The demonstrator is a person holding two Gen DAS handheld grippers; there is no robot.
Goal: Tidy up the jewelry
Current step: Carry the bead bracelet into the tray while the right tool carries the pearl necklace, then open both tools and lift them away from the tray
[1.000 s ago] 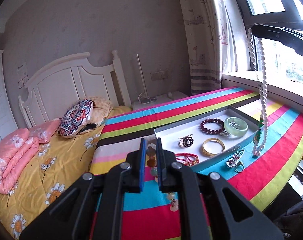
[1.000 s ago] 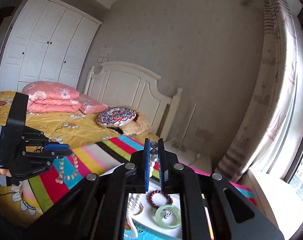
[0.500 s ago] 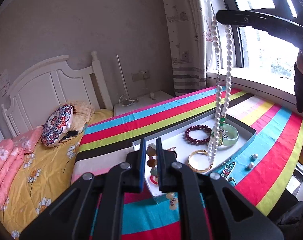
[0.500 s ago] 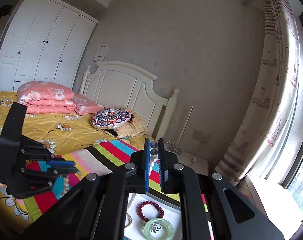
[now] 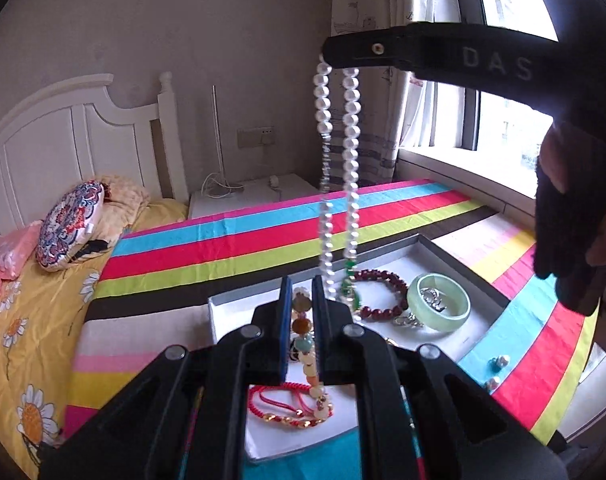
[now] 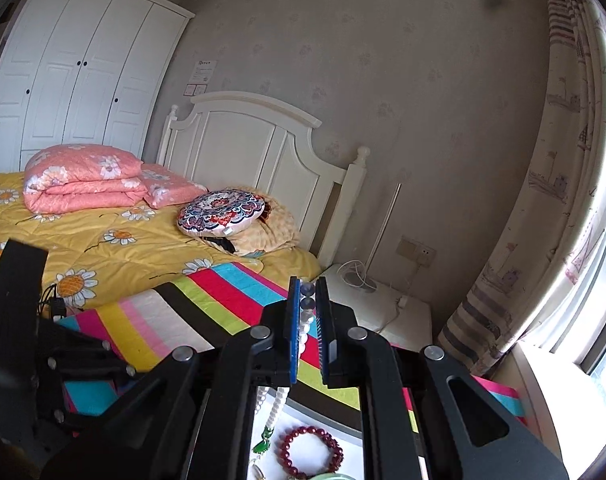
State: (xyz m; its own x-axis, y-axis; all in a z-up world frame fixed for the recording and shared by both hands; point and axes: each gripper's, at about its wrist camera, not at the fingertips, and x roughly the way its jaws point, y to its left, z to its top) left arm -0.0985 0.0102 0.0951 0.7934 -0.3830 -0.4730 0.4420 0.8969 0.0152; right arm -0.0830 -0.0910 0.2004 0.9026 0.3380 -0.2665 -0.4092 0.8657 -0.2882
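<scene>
Pearl necklace, a long white bead loop with a green pendant, hangs at frame centre from the right gripper, clamped tight on its top beads, over the shallow white tray. The left gripper pinches a multicoloured stone-bead bracelet lower centre. Swinging strands could snag the dark red bead bracelet or tangle together.

Bedroom: white wardrobe, bed, daylit window.

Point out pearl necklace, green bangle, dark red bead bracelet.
pearl necklace (image 5: pixel 351 132), left wrist view, right hanging strand.
green bangle (image 5: pixel 459 312), left wrist view, right outer wall.
dark red bead bracelet (image 6: pixel 287 450), right wrist view, left beads.
</scene>
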